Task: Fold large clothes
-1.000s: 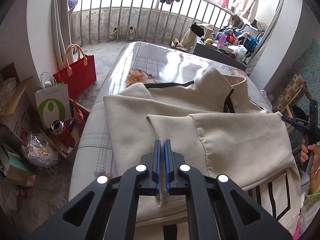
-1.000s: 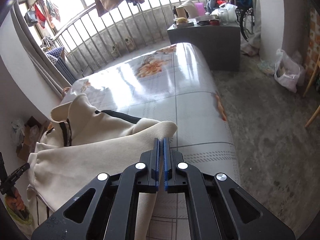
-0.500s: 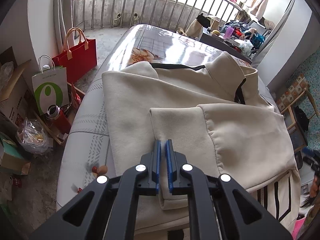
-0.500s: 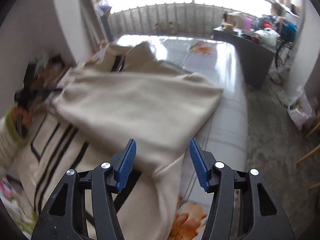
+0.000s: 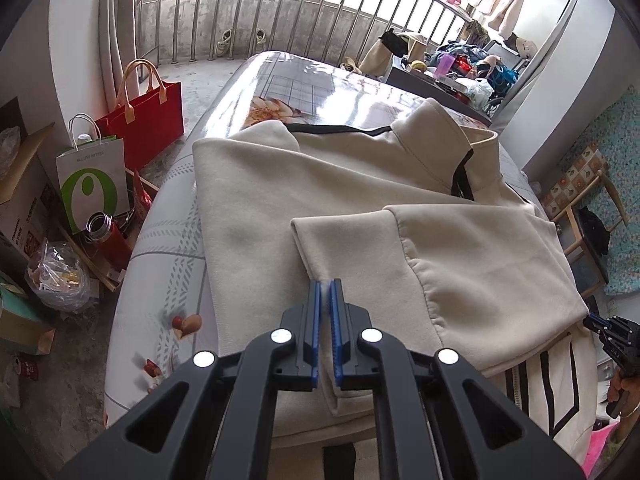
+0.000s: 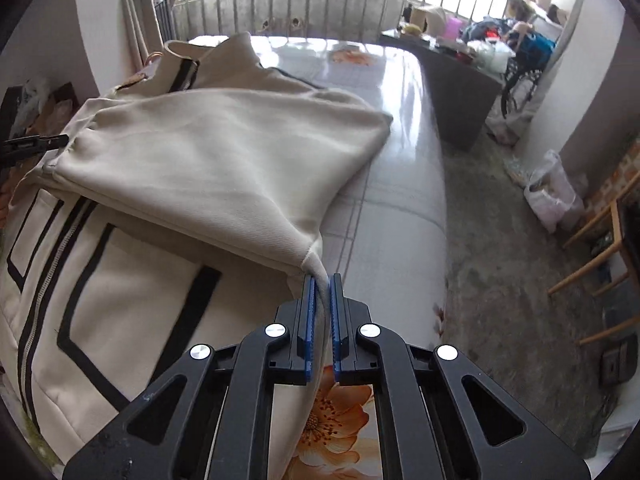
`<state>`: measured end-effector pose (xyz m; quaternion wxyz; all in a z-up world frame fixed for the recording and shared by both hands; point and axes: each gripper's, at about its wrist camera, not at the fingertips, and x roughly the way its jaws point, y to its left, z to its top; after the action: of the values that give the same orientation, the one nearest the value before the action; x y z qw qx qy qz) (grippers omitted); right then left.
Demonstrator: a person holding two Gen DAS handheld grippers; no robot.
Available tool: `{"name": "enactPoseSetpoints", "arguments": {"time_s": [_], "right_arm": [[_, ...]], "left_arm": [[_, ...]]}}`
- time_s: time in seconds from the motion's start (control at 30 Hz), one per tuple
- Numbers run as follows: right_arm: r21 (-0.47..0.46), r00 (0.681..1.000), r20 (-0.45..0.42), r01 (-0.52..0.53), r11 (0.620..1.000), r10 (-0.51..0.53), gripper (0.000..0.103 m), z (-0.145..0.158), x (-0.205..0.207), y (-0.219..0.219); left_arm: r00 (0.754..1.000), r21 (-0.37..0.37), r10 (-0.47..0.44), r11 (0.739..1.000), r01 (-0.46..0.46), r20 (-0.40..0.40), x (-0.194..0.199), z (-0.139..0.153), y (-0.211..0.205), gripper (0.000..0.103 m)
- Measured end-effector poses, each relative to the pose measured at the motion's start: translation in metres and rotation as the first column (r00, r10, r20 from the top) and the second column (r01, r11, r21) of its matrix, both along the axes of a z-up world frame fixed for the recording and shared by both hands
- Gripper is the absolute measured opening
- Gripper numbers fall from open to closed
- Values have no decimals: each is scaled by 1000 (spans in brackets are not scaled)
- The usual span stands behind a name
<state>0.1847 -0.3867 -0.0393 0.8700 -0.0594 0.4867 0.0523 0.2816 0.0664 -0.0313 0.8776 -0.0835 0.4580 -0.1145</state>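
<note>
A cream jacket [image 5: 320, 184] with black trim lies spread on the flower-patterned table [image 5: 168, 240]. One sleeve is folded across its body, and my left gripper [image 5: 325, 284] is shut on that sleeve's cuff [image 5: 344, 240]. In the right wrist view the jacket [image 6: 208, 152] shows a folded cream panel above the black-striped front. My right gripper [image 6: 322, 278] has its jaws closing on the near corner [image 6: 310, 258] of that panel, with the cloth pinched between the blue pads. The other gripper [image 6: 36, 144] shows at the left edge of this view.
Left of the table stand a red bag [image 5: 148, 120], a white paper bag [image 5: 92, 184] and a red flask [image 5: 108, 232]. A grey cabinet [image 6: 452, 84] with clutter stands past the far right corner. A plastic bag [image 6: 552, 196] and a wooden chair [image 6: 600, 256] are on the floor to the right.
My right gripper let go of the sleeve end, opened, swung over to the near side of the jacket and closed on the panel's corner. The left gripper kept its hold.
</note>
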Motion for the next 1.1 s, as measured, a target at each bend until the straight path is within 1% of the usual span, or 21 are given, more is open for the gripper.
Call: {"name": "enactPoseSetpoints", "arguments": {"time_s": [0.03,0.07,0.13,0.2,0.23,0.27,0.3,0.37,0.43,0.53,0.6,0.63,0.67,0.7,0.77,0.83,0.9,1.0,1.03,1.07,1.1], "right_arm": [[12,1000,-10,6,1000,-6,11,-2,4,-3],[26,1000,-5,16,1000,-16,23,1,3,-6],[73,999,-5,36,997,-35,37,14,2,-17],[172,1000,2,26,985,-26,49,33,0,-30],[248,1000,1,11,969,-12,63,43,-1,-35],[333,1000,9,-10,943,7,67,52,0,-40],[396,1000,26,-18,918,8,68,59,6,-44],[471,1000,22,6,882,-18,72,64,27,-47],[478,998,-6,63,876,-68,72,56,59,-47],[464,988,-75,154,872,-135,71,29,108,-44],[415,981,-95,194,889,-170,55,13,134,-41],[395,978,-103,210,894,-184,26,8,141,-40],[386,975,-104,224,895,-199,0,6,146,-39],[393,974,-81,226,891,-211,0,7,148,-40],[394,967,38,219,893,-254,0,25,139,-43],[416,944,113,238,877,-310,0,37,129,-55],[422,928,113,278,863,-355,0,35,129,-69],[473,946,49,260,841,-320,3,25,129,-74],[490,952,37,247,836,-302,8,24,128,-71],[498,961,21,229,836,-276,29,23,127,-66],[493,967,11,215,843,-253,41,22,126,-59]], "left_arm": [[1000,6,-2,1000,2,1,-1,-2,0,5],[1000,5,-3,1000,3,3,-1,-2,0,5],[1000,-1,-4,1000,4,2,-1,-2,2,5],[1000,-3,-10,1000,10,2,0,-1,2,5],[1000,-4,-14,1000,14,0,1,-1,2,5],[1000,-4,-16,1000,16,0,1,-2,3,5],[1000,-4,-18,1000,18,1,0,-2,2,5],[1000,-4,-18,1000,18,4,0,-3,2,5],[1000,-7,-13,1000,13,4,0,-4,2,5],[1000,-7,-8,1000,8,7,-1,-4,2,5],[1000,-8,-10,1000,10,9,-1,-4,2,5],[1000,-5,-14,1000,14,12,-1,-4,2,5],[1000,-3,-18,1000,18,14,-1,-3,2,5],[1000,-4,-21,1000,21,17,-1,-3,3,5],[999,-9,-27,1000,27,31,-2,0,5,5],[999,-11,-30,999,31,45,-2,2,6,5],[998,-16,-30,999,31,54,-2,3,7,5],[998,-22,-30,999,31,51,0,2,7,5],[998,-23,-29,999,30,53,1,2,8,5],[998,-26,-26,999,28,55,2,2,9,5],[998,-28,-23,999,25,56,2,2,9,5]]}}
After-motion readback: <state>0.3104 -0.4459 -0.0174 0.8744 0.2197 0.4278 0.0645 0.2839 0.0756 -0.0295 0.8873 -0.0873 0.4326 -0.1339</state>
